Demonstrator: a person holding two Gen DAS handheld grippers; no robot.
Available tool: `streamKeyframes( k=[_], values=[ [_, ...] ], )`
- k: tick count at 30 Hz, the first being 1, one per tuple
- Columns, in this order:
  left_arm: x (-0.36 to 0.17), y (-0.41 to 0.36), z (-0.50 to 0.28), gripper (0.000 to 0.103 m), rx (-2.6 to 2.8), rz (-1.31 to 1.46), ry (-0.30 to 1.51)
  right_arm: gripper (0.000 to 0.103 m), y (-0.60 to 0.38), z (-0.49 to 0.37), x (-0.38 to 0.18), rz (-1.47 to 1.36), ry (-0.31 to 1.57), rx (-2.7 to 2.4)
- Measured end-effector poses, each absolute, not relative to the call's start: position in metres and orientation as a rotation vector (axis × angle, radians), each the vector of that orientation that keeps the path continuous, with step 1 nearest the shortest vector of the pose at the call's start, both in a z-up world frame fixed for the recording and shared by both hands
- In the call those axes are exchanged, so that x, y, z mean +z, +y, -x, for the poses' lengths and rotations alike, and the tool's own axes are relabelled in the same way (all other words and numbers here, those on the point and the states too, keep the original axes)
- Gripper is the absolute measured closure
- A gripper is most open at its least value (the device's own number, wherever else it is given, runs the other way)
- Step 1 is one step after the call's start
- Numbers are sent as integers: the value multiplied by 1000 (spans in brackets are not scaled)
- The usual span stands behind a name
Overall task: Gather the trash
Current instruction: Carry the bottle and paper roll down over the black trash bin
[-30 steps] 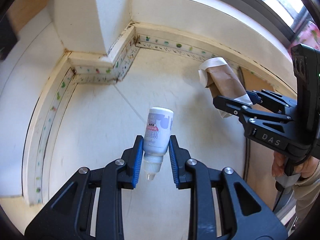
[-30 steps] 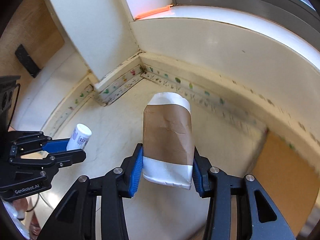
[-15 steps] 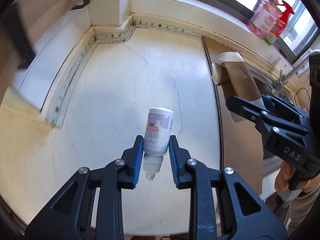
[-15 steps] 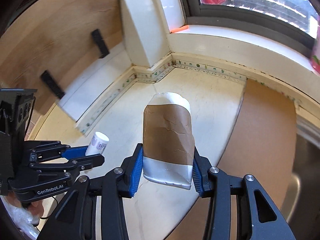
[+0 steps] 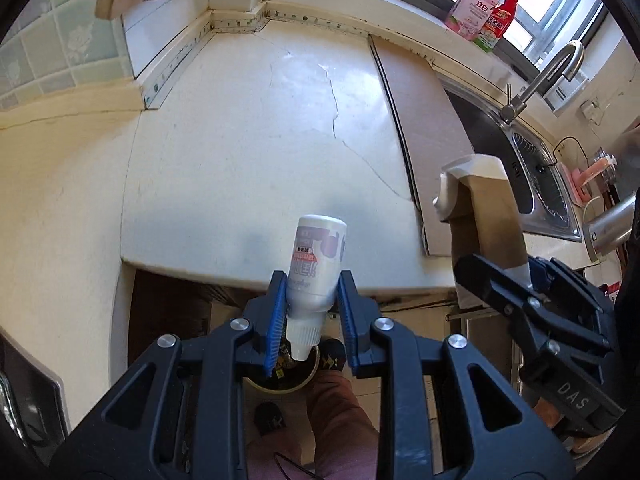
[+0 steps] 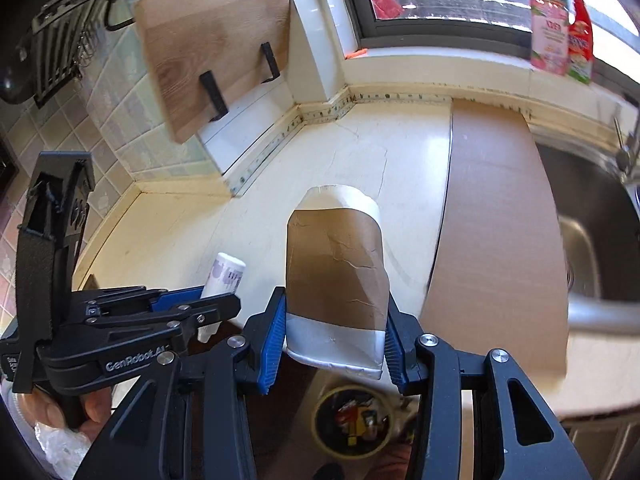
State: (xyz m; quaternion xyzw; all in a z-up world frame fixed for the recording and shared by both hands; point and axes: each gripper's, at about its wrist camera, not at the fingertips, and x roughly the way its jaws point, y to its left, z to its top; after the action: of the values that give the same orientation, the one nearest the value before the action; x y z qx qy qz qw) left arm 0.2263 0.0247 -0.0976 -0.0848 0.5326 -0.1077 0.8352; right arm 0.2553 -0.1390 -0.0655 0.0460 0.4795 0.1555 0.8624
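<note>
Small white bottle (image 5: 317, 264) clamped between left gripper (image 5: 312, 320) pads, cap downward.

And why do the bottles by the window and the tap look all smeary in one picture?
In the right wrist view the pink and red bottles and the tap are smeared by motion blur, while the paper cup stays sharp; in the left wrist view the bottles are crisp, and the fisheye lens bends the counter edges.

Both grippers tilt downward side by side, left gripper (image 5: 312, 320) and right gripper (image 6: 334, 334) jaws clamped
</note>
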Motion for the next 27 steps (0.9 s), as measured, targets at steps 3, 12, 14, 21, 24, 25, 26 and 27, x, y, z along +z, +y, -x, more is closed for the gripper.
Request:
streamKeyframes(
  k=[3, 12, 14, 21, 24, 25, 26, 27],
  values=[
    [-113, 27, -196, 81, -227, 184, 1147, 60, -135, -212, -79, -102, 1033, 310],
    [-184, 25, -142, 81, -224, 181, 1229, 60, -133, -125, -156, -112, 1168, 238],
    [-206, 22, -137, 81, -221, 172, 1254, 60, -135, -116, -181, -119, 1209, 220],
    [-306, 9, -120, 81, -196, 161, 1335, 60, -148, -90, -283, -181, 1322, 178],
    [-355, 8, -116, 81, -173, 181, 1368, 60, -153, -80, -329, -198, 1360, 166],
    [-369, 9, -115, 81, -162, 188, 1373, 60, -154, -79, -346, -197, 1375, 159],
    [-385, 10, -113, 81, -155, 195, 1380, 60, -156, -76, -363, -197, 1386, 156],
    [-402, 10, -111, 81, -148, 199, 1389, 60, -156, -73, -376, -197, 1396, 155]
  ],
)
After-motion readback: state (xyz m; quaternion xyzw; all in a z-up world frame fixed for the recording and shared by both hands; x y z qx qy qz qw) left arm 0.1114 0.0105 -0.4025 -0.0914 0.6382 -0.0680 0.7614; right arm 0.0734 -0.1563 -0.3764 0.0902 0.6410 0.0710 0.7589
